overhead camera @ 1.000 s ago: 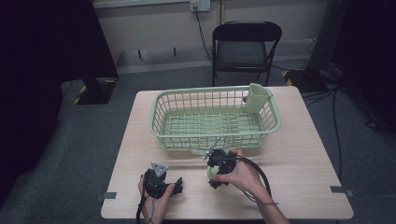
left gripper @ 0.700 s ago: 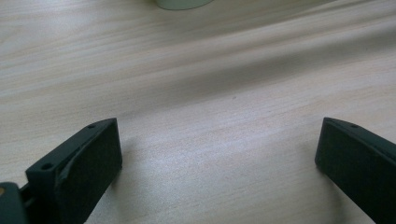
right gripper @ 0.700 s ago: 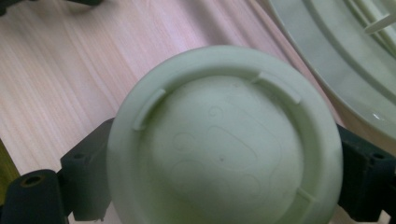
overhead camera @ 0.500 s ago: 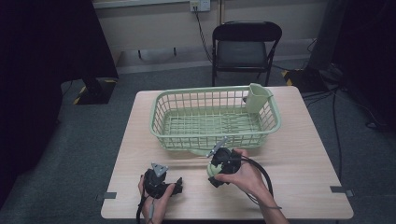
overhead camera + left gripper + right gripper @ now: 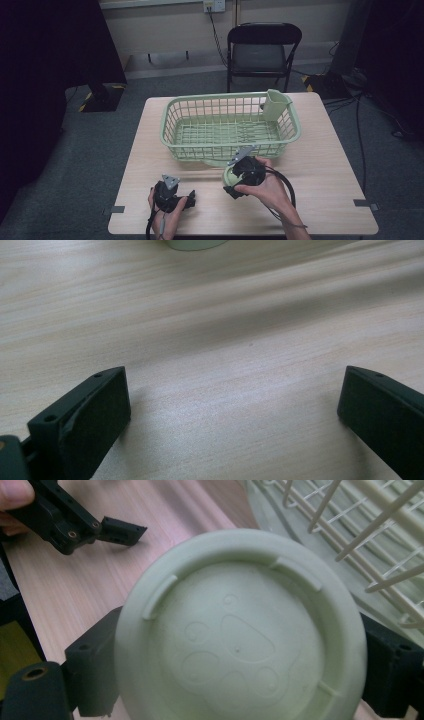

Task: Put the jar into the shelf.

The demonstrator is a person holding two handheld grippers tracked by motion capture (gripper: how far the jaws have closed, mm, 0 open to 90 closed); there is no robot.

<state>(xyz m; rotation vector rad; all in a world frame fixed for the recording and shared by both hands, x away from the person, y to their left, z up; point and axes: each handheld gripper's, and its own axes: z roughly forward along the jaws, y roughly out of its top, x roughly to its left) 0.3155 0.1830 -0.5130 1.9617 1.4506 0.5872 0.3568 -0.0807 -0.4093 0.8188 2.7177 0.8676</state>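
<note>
While right tongs [image 5: 240, 680] clamp green cup [image 5: 240, 635] — basket [image 5: 172, 135] beside, left tongs [image 5: 235, 415] agape

The left gripper [image 5: 190, 199] is resting low with its jaws standing wide apart. The right gripper [image 5: 233, 179] is clamping both jaws tight, tilted in the hand [image 5: 265, 187].

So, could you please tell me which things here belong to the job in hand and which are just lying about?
In the job:
- cup, pale green, bottom facing the camera, clamped in the right tongs
- basket, green, right beside the cup

Not in use:
- left tongs, open, resting on the table
- folding chair behind the table
</note>
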